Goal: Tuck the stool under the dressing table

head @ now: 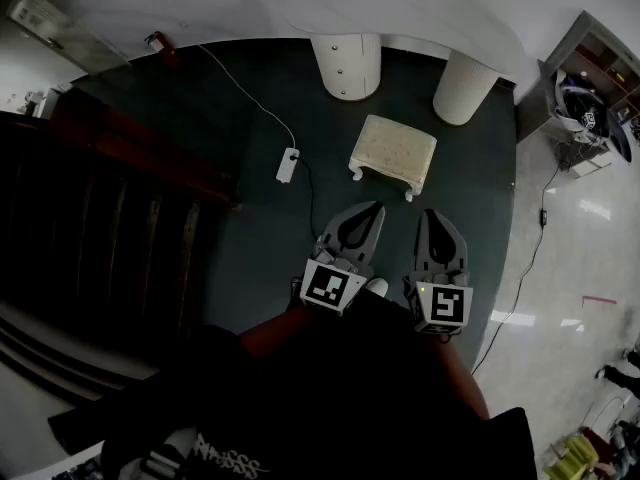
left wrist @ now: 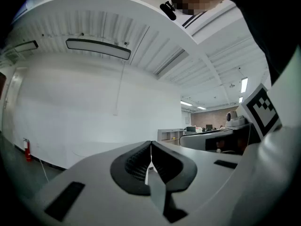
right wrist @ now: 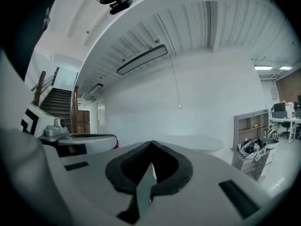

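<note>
A small cream stool [head: 393, 155] with curved legs stands on the dark carpet, out in front of the white dressing table [head: 400, 18] and its two round pedestals [head: 346, 64]. Both grippers hang level above the floor on the near side of the stool, apart from it. My left gripper [head: 377, 208] is shut and holds nothing. My right gripper [head: 432, 214] is shut and empty too. In the left gripper view the left gripper [left wrist: 150, 144] shows its jaws pressed together, with the white table top far beyond. The right gripper [right wrist: 150, 143] looks the same in its own view.
A white power strip [head: 288, 164] and its cable lie on the carpet left of the stool. Dark wooden stairs [head: 100, 218] fill the left side. A low shelf unit [head: 590, 108] with a helmet stands at the right, on the pale floor [head: 580, 258] past the carpet edge.
</note>
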Demonstrator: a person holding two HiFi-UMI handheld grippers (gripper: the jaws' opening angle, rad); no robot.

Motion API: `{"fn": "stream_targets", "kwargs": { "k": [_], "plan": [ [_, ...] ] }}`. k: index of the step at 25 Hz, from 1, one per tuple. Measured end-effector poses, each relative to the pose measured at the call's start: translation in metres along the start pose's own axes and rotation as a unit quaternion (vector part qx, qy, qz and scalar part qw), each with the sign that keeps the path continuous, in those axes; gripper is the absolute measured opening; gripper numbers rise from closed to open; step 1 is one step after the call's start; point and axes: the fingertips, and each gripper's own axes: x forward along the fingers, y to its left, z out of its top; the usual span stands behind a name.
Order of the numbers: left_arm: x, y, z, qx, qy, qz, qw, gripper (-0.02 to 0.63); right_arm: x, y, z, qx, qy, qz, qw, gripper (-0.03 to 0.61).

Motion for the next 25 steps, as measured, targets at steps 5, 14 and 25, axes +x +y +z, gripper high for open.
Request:
{"fn": "stream_targets", "kwargs": {
  "k": [5, 14, 25],
  "plan": [
    [-0.009, -0.008, -0.009, -0.003, 0.001, 0.004, 1.0, 0.017, -0.014, -0.001, -0.004, -0.009, -0.011, 0.003, 1.0, 0.035],
    [-0.008, 0.001, -0.046, -0.016, 0.052, 0.002, 0.9985, 0.017, -0.013, -0.011, -0.035, 0.022, 0.023, 0.009, 0.999, 0.038],
    [0.052, 0.064, -0.076, -0.021, 0.078, 0.001, 0.9967, 0.017, 0.051, -0.056, -0.067, 0.012, 0.069, -0.015, 0.997, 0.038]
  ]
}}
